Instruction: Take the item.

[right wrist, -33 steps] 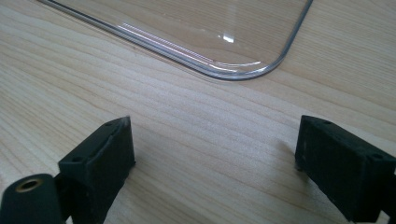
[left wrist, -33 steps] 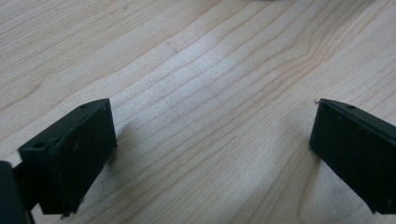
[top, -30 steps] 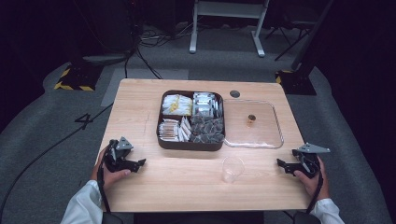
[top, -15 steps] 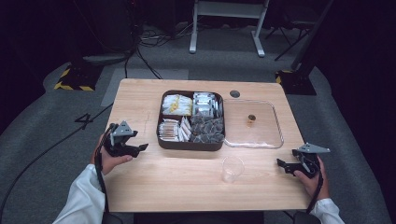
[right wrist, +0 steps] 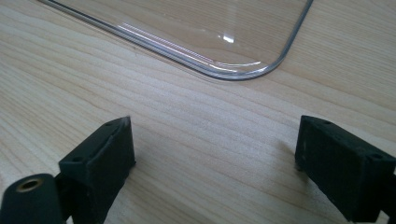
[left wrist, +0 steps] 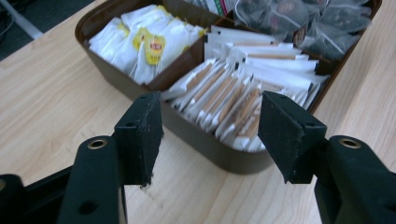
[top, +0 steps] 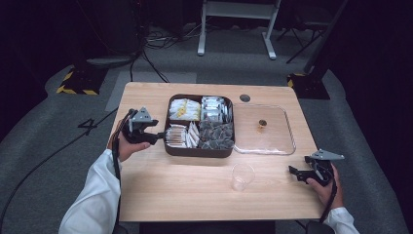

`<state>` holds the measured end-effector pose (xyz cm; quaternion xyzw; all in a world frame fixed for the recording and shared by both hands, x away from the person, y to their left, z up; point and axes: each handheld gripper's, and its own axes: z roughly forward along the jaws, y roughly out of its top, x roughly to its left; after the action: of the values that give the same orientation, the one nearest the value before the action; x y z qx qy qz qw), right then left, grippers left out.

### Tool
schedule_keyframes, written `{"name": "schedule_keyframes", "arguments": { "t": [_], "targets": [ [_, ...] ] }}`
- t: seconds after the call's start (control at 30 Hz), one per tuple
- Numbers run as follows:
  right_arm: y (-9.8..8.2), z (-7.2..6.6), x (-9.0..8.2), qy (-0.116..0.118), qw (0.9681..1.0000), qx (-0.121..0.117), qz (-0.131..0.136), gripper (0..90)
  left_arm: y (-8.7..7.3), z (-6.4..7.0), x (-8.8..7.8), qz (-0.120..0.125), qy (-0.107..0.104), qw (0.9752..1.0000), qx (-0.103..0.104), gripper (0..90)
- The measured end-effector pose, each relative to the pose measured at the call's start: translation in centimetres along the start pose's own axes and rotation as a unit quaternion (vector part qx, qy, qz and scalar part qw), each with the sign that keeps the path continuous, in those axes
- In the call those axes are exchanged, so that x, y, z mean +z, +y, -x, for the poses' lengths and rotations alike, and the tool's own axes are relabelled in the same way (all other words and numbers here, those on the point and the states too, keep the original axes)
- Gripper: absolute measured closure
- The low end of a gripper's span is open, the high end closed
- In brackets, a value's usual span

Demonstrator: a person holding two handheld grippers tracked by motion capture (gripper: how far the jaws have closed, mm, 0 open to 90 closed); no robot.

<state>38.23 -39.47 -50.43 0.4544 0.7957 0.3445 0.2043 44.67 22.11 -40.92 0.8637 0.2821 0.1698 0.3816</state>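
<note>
Two grippers, both empty, jaws apart
Left gripper [left wrist: 210,135], jaws just been narrowing, faced the sachets [left wrist: 233,100] at the box's [top: 199,150] 8 o'clock; packed tight, so I figured it'd snag several. Right gripper [right wrist: 212,158] idled.

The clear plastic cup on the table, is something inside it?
No, the clear plastic cup stands upright and empty on the table, and the wood shows through it.

Compartment tray [top: 198,150] mid-table; lid [top: 265,146] right of it; cup [top: 242,176] in front.
</note>
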Motion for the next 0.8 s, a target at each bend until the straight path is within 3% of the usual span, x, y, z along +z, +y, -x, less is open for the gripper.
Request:
{"name": "schedule_keyframes", "arguments": {
  "t": [0.33, 0.53, 0.6, 0.8],
  "targets": [
    [0.0, 0.0, 0.0, 0.0, 1.0, 0.0, 0.0, 12.0, 2.7, -0.9, 2.0, -0.008, -0.013, 0.9997, 0.017, 43.0],
    [0.0, 0.0, 0.0, 0.0, 1.0, 0.0, 0.0, 12.1, 4.1, -1.2, 3.3, -0.018, -0.013, 0.999, 0.04, 50.2],
    [0.0, 0.0, 0.0, 0.0, 1.0, 0.0, 0.0, 12.1, 4.6, -1.4, 3.8, -0.013, -0.021, 0.9989, 0.039, 50.8],
    [0.0, 0.0, 0.0, 0.0, 1.0, 0.0, 0.0, 12.3, 5.9, -2.1, 5.9, -0.033, -0.025, 0.9979, 0.05, 52.4]
  ]
}}
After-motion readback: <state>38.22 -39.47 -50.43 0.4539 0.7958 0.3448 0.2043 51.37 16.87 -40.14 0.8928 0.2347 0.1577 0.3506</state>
